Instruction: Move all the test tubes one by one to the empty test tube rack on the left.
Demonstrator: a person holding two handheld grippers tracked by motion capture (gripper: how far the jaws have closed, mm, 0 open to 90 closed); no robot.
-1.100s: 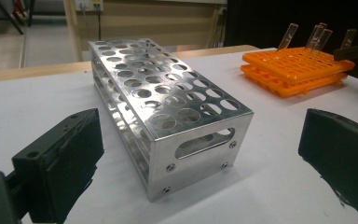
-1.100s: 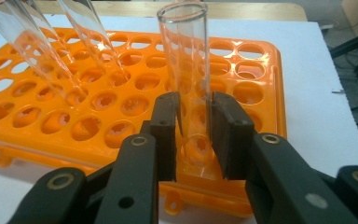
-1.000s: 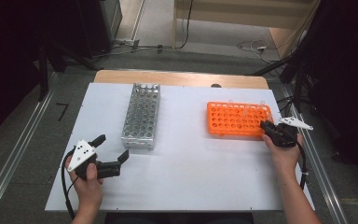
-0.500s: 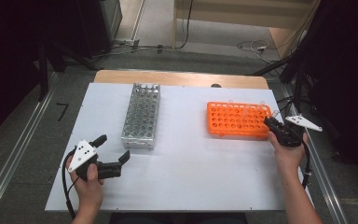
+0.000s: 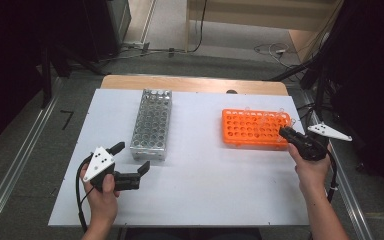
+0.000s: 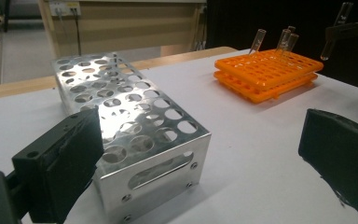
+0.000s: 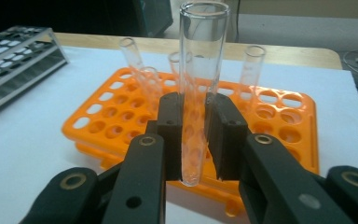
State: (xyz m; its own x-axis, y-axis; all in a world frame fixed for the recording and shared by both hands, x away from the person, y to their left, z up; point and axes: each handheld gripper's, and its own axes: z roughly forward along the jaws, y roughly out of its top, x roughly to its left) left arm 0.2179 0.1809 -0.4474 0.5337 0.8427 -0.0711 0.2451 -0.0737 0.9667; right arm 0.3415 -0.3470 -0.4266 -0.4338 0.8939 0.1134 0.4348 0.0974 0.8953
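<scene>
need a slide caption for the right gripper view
Right gripper shut on a clear glass tube, held upright above the orange rack, where other tubes stand.

Your clear glass tube (image 7: 196,88): empty, upright, lifted free above orange rack (image 7: 279,135); more tubes standing in rack's far holes.

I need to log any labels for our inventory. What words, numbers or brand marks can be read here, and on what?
None can be read.
Orange rack: no print shows.
Metal rack: bare metal, only holes and screws.
Glass tube in the right tongs: no markings.
Grey plate on the left tongs: small dark dots, no letters.
</scene>
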